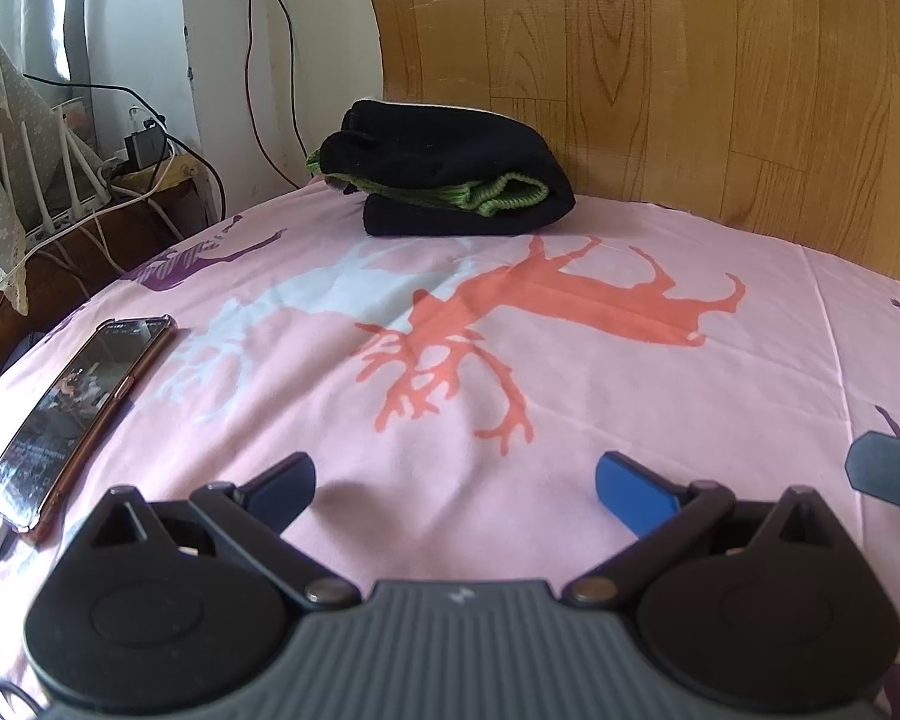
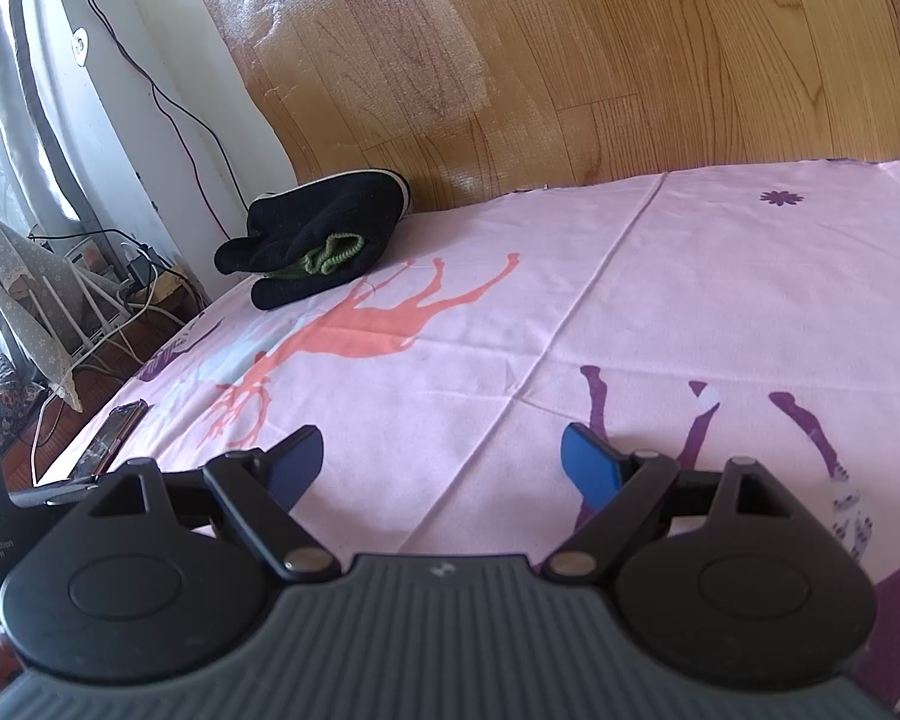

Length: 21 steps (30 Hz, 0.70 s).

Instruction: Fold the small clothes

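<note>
A folded black knit garment with green ribbed trim lies at the far edge of the pink deer-print sheet, against the wooden headboard. It also shows in the right wrist view, at the far left. My left gripper is open and empty, low over the sheet, well short of the garment. My right gripper is open and empty, over the sheet to the right of the left one. A part of the right gripper shows at the left wrist view's right edge.
A phone lies on the sheet near its left edge, also in the right wrist view. Cables, a power strip and a white rack crowd the floor left of the bed. The wooden headboard bounds the far side.
</note>
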### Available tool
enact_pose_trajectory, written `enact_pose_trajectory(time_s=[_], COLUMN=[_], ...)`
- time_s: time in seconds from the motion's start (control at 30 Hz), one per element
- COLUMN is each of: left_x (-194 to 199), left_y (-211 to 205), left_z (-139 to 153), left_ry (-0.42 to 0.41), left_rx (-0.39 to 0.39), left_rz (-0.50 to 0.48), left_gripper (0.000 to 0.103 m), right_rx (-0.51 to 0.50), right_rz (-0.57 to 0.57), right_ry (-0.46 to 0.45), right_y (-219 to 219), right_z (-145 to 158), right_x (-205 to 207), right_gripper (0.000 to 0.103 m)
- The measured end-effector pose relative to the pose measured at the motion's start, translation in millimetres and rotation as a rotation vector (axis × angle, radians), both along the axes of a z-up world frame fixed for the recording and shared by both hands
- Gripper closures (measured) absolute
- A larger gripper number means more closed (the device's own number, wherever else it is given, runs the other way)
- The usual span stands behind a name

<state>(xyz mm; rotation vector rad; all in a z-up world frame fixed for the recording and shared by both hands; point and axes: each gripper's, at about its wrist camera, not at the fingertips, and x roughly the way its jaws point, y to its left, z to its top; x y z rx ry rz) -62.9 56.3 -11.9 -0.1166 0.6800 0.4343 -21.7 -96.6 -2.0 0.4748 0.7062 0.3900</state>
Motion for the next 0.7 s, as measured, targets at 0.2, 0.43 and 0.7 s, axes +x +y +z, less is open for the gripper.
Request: enact_pose_trajectory(time_s=[0.2, 0.43, 0.7], left_x=[0.3, -0.4, -1.8], left_y=[0.3, -0.1, -0.2], left_z=[-0.4, 0.0, 0.4], left_ry=[0.0, -0.003, -0.008], left_rx=[0.0, 0.0, 0.003], left_rz=[-0.009, -0.03, -0.04], left_gripper=[0.0, 0.0, 0.0], right_rx=[0.0, -0.001, -0.001], right_rz=[-0.001, -0.001, -0.002], right_ry=[0.0, 0.0, 0.0], right_y=[0.1, 0.6, 1.0], right_z=[0.0, 0.2, 0.4], right_x=[-0.1, -0.1, -0.1], right_gripper=[0.015, 0.015, 0.015])
